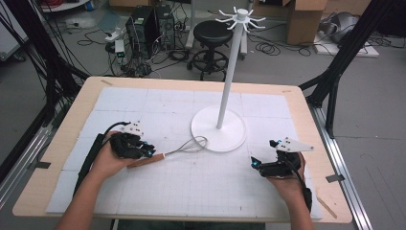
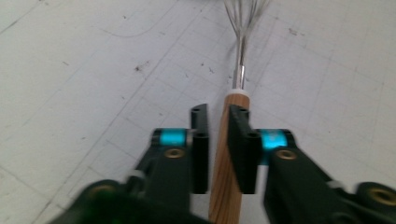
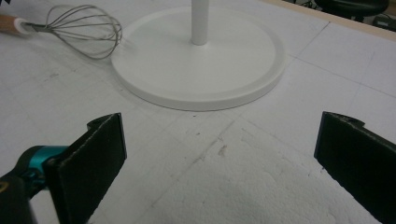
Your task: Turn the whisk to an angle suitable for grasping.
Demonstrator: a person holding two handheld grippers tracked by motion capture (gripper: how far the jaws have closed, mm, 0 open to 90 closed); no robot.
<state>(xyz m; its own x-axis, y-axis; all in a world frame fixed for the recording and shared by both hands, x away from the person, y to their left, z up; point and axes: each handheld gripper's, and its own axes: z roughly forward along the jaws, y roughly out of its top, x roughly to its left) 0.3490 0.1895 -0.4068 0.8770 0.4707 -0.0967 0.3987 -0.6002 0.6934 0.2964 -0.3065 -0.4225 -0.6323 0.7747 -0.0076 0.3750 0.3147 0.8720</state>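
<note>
Two tools in play: left tool [image 2: 218, 140] straddles the whisk [image 1: 178, 149] handle at frame centre-left, jaws near-closed, contact unclear; right tool [image 3: 219, 163] spread, idle. Whisk on bench [image 1: 57, 158]; hook stand [image 1: 225, 76] bare, hanging likely pending.

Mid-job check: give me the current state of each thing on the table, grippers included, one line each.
whisk: lying flat on the mat, wire head touching the stand base's rim.
left gripper: jaws on either side of the whisk's wooden handle, nearly closed; contact unclear.
right gripper: jaws wide apart, holding nothing, resting low over the mat.
hook stand: upright, nothing hanging on its hooks.
</note>
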